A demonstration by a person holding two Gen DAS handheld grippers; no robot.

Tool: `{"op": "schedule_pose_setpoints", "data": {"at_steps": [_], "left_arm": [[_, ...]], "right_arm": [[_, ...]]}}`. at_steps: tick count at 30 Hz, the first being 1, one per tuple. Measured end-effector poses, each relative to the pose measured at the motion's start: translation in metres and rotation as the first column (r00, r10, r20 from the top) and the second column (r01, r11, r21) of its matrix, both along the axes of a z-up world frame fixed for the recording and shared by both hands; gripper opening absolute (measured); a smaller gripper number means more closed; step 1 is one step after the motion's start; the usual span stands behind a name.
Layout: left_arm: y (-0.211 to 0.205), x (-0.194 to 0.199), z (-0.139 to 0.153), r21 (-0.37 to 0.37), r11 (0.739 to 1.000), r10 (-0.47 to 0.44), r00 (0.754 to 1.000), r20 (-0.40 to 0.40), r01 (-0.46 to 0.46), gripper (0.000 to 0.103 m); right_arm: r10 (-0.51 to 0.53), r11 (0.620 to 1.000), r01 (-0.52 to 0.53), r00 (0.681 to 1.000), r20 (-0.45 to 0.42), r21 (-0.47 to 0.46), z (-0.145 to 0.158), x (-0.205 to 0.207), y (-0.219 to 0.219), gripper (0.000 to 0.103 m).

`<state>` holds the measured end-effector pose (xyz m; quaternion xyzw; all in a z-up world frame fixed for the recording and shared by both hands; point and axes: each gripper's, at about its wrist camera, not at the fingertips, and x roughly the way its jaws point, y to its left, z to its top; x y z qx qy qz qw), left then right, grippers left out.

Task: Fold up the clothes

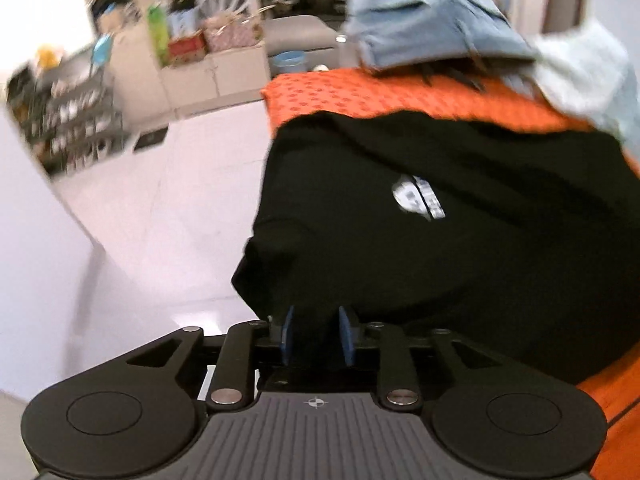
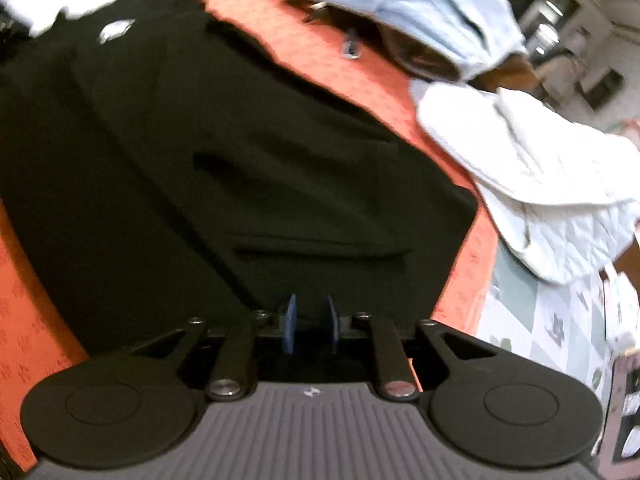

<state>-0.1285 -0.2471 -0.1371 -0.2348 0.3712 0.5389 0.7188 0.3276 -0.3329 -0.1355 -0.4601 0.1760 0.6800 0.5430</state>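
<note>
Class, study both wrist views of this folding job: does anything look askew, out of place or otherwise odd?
Yes. The black shirt hangs over the near edge of the orange cloth with creases across it. Behind it, a light blue garment and a white one lie in loose, unfolded heaps. No damage shows.

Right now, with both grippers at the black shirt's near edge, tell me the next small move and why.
Probably lift both grippers together and carry the near edge toward the logo. The left gripper and right gripper each seem to pinch the black shirt at its near hem, and it lies spread on the orange cloth, so a fold away from you looks ready.
</note>
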Motion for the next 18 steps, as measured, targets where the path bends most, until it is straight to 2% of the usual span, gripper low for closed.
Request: {"op": "schedule_pose_setpoints", "data": {"at_steps": [2,4,7,10,13,18], "left_arm": [[0.005,-0.009,0.011,-0.003,1.000,0.026,0.999,0.038,-0.026,0.028],[0.018,-0.010,0.022,-0.011,1.000,0.026,0.999,0.034,-0.026,0.028],[0.043,-0.009,0.039,-0.022,1.000,0.005,0.999,0.052,-0.003,0.028],[0.069,-0.001,0.051,0.001,0.999,-0.037,0.998,0.059,0.037,0.030],[0.100,0.012,0.055,0.001,0.997,-0.080,0.996,0.031,0.080,0.031],[0.148,0.031,0.048,-0.013,0.985,-0.170,0.985,0.011,0.170,0.042]], "right_arm": [[-0.025,1.000,0.025,0.999,-0.039,-0.001,0.005,0.009,0.003,0.018],[-0.044,0.999,0.043,0.996,-0.078,-0.006,0.011,0.018,0.008,0.018],[-0.011,1.000,0.010,0.994,-0.110,-0.013,0.027,0.029,0.027,0.018],[0.038,0.999,-0.039,0.994,-0.102,-0.012,0.037,0.033,0.053,0.018],[0.085,0.996,-0.085,0.994,-0.071,-0.007,0.039,0.034,0.083,0.021],[0.169,0.984,-0.173,0.983,-0.077,-0.047,0.027,0.030,0.127,0.022]]}}
